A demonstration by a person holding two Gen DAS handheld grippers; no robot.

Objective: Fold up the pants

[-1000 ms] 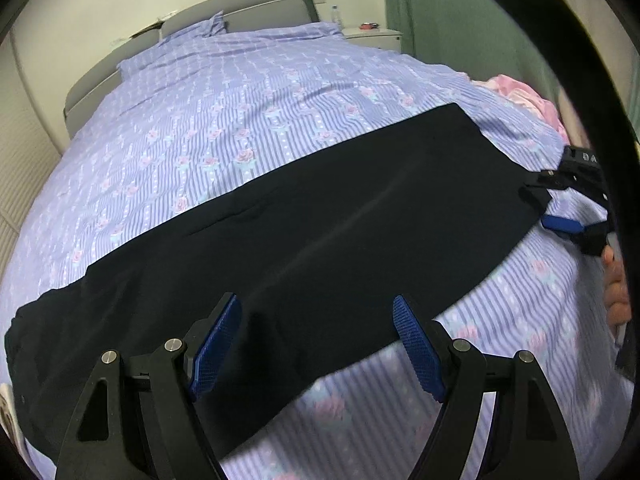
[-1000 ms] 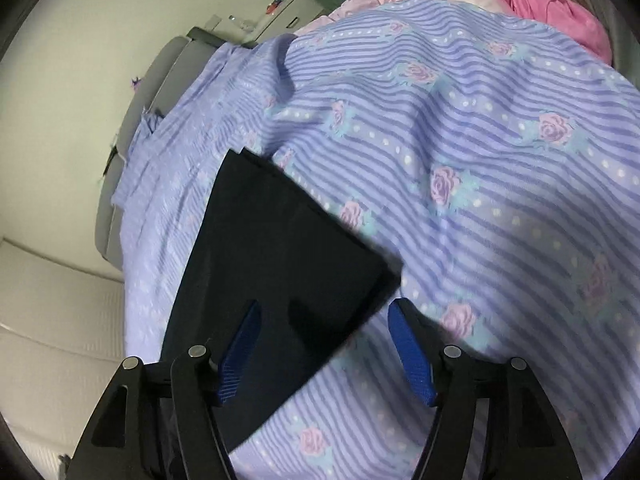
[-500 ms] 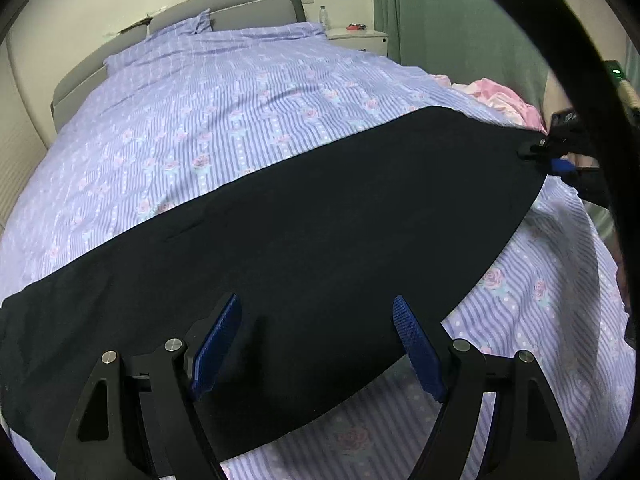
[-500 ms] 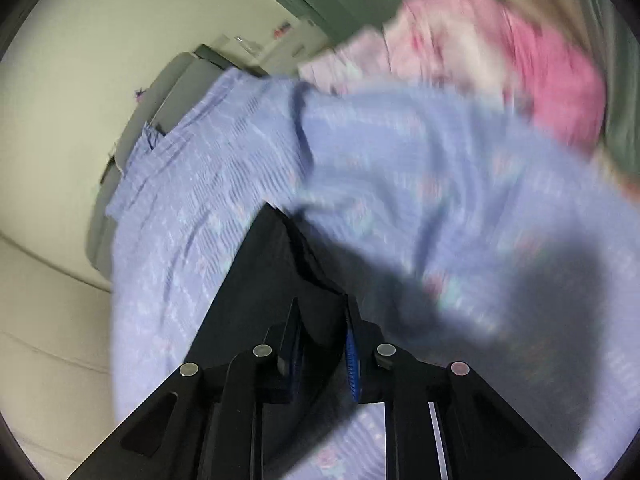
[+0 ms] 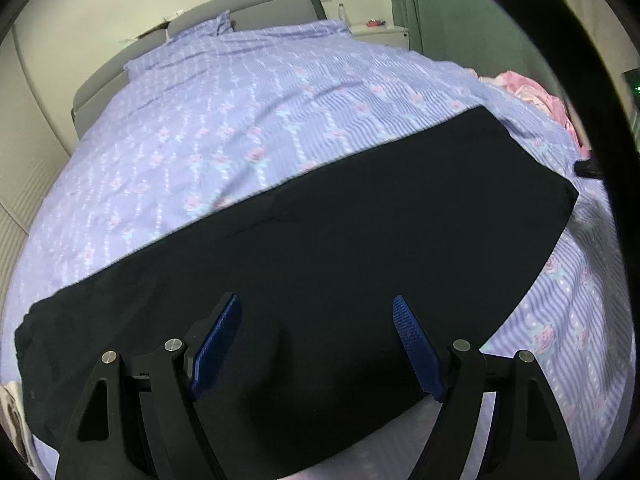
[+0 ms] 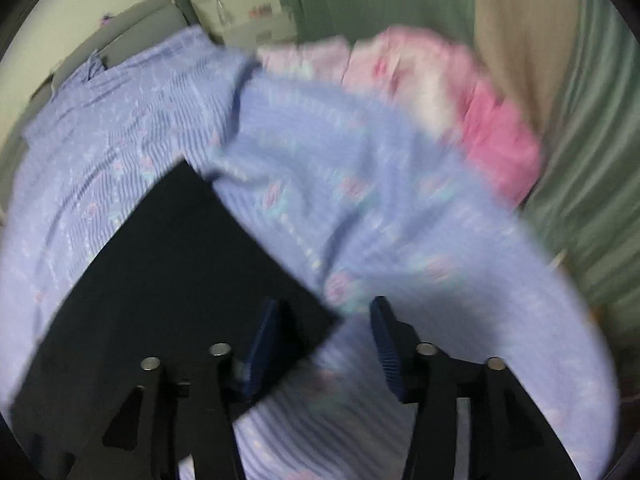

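Left wrist view: the black pants (image 5: 360,264) lie flat as a long dark band across a bed covered by a lavender striped sheet with a rose pattern (image 5: 248,120). The band runs from the near left of the bed to a squared end at the right, and its near edge lies close to the near side of the bed. The left gripper (image 5: 316,344) hangs over the near part of the pants with its blue-padded fingers (image 5: 218,344) spread wide; nothing lies between them, and whether the tips touch the cloth cannot be told. A grey headboard (image 5: 240,4) stands at the far end of the bed, with a white nightstand (image 5: 384,34) at the far right and a green curtain (image 5: 460,12) behind it. A pink garment (image 5: 536,96) lies at the right edge of the bed.

Right wrist view (blurred by motion): the right gripper (image 6: 324,340) is at the squared end of the pants (image 6: 168,272). Its fingers (image 6: 386,348) stand partly apart and grip nothing; the corner of the cloth points into the gap between them, the left finger being over the dark fabric and the right finger over the sheet (image 6: 380,200). Beyond lie the pink garment (image 6: 472,104) and the curtain (image 6: 592,160).
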